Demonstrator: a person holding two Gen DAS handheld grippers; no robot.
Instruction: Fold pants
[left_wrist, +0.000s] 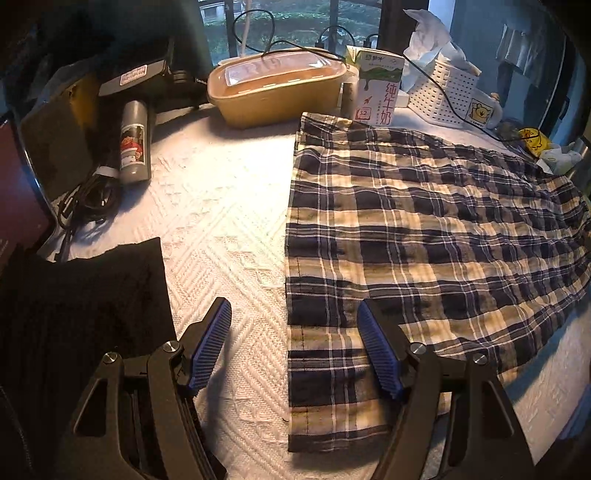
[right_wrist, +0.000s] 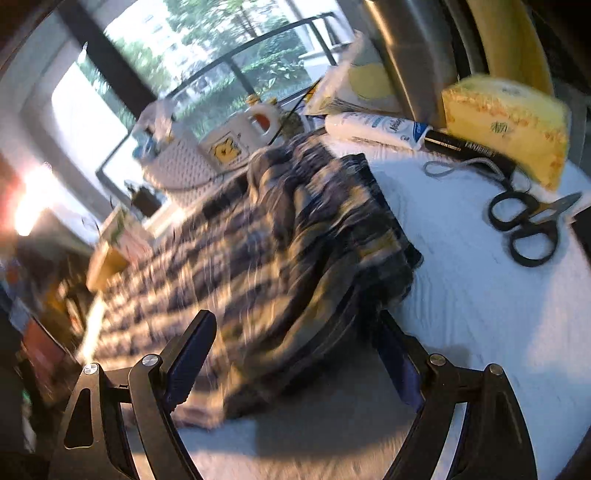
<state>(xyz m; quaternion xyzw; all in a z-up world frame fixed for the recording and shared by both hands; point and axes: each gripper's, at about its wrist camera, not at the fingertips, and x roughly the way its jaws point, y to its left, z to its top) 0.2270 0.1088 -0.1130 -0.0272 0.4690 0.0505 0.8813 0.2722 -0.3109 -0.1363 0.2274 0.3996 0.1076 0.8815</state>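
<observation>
The plaid pants (left_wrist: 424, 229) lie flat on the white textured cloth (left_wrist: 221, 206), with the leg hems at the left near my left gripper (left_wrist: 293, 314). That gripper is open and empty, hovering over the hem edge, one finger over bare cloth and one over the plaid. In the right wrist view, which is blurred, the pants (right_wrist: 280, 229) show with the bunched waistband end at the right. My right gripper (right_wrist: 295, 332) is open and empty just above that end.
A black garment (left_wrist: 81, 314) lies at the front left. A spray can (left_wrist: 135, 142), cables (left_wrist: 88, 199), a tan lidded box (left_wrist: 277, 88), a milk carton (left_wrist: 376, 86) and a white basket (left_wrist: 443, 92) line the back. Scissors (right_wrist: 528, 225), a tube (right_wrist: 376, 127) and a yellow pack (right_wrist: 506, 122) lie right.
</observation>
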